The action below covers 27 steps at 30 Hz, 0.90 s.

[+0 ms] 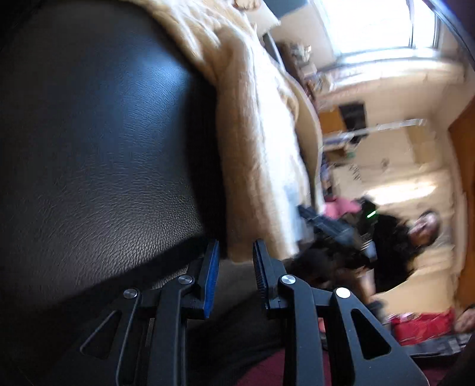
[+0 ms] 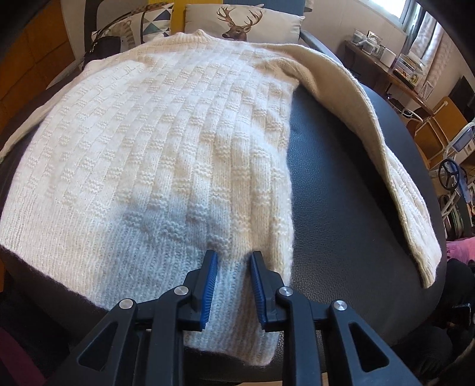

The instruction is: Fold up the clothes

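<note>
Blurred cream knit, the sweater (image 1: 252, 124), hangs over a black leather seat (image 1: 98, 154) in the left view; the left gripper (image 1: 234, 252) gapes empty just below its edge. In the right view, the right gripper (image 2: 233, 256) spreads apart over the ribbed hem, gripping nothing.

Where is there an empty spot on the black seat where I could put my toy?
A bare wedge of the black leather seat lies between the cream knitted sweater's body and its spread sleeve, widening toward the near edge. The rest is crowded: the sweater covers the left and middle, with the deer-print cushion behind.
</note>
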{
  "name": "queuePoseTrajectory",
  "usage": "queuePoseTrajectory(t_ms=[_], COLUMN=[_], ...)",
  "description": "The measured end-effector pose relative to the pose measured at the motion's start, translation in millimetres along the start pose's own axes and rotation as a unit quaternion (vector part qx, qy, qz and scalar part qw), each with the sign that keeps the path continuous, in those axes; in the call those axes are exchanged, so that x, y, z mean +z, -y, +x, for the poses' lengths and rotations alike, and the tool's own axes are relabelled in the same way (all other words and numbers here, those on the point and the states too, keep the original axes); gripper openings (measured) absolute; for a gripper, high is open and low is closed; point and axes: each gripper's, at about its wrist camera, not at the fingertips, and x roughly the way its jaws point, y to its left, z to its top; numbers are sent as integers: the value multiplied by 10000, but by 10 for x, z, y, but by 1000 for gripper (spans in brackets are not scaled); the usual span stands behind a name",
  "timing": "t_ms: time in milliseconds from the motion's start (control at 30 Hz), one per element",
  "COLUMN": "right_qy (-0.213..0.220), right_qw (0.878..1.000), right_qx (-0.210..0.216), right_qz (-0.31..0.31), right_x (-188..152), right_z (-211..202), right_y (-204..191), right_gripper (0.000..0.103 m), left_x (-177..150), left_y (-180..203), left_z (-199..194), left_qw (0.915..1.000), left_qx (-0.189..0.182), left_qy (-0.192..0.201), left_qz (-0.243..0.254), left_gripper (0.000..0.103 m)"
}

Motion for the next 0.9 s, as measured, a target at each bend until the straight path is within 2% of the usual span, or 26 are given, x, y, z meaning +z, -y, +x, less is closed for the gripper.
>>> queuePoseTrajectory(t_ms=[67, 133, 200, 300, 367, 433, 567, 667, 733, 800, 900], right_qy=[26, 72, 117, 186, 231, 285, 357, 372, 403, 437, 458], right_qw=[10000, 10000, 9999, 9998, 9996, 9994, 9993, 9992, 9991, 9990, 9989], right_qx=[26, 48, 70, 103, 125, 126, 100, 110, 110, 83, 96], right_qz=[1, 21, 40, 69, 89, 122, 83, 76, 45, -13, -12], right_x=[6, 8, 9, 10, 12, 11, 25, -116, -220, -288, -297], right_z=[-2, -5, -8, -12, -15, -22, -38, -69, -103, -172, -176], right_y=[-8, -24, -39, -62, -78, -95, -136, 76, 244, 196, 204], right_gripper=[23, 23, 23, 23, 23, 23, 23, 23, 23, 23, 23], left_x=[-15, -93, -200, -307, -310, -239, -173, -149, -155, -192, -216], left_y=[-8, 120, 277, 446, 524, 590, 667, 646, 665, 746, 848], left_z=[-48, -39, 47, 193, 306, 383, 549, 681, 737, 819, 841], left_qw=[9999, 9971, 9881, 9717, 9634, 9598, 9609, 9651, 9627, 9434, 9255], left_qx=[1, 142, 544, 1099, 1319, 1368, 1387, 1387, 1517, 2100, 2529], left_qy=[-26, -181, -369, -422, -342, -278, -58, 267, 453, 584, 686], left_qz=[113, 729, 1389, 2050, 2308, 2434, 2397, 2207, 2194, 2502, 2733], left_gripper=[43, 43, 43, 43, 43, 43, 43, 43, 41, 19, 10])
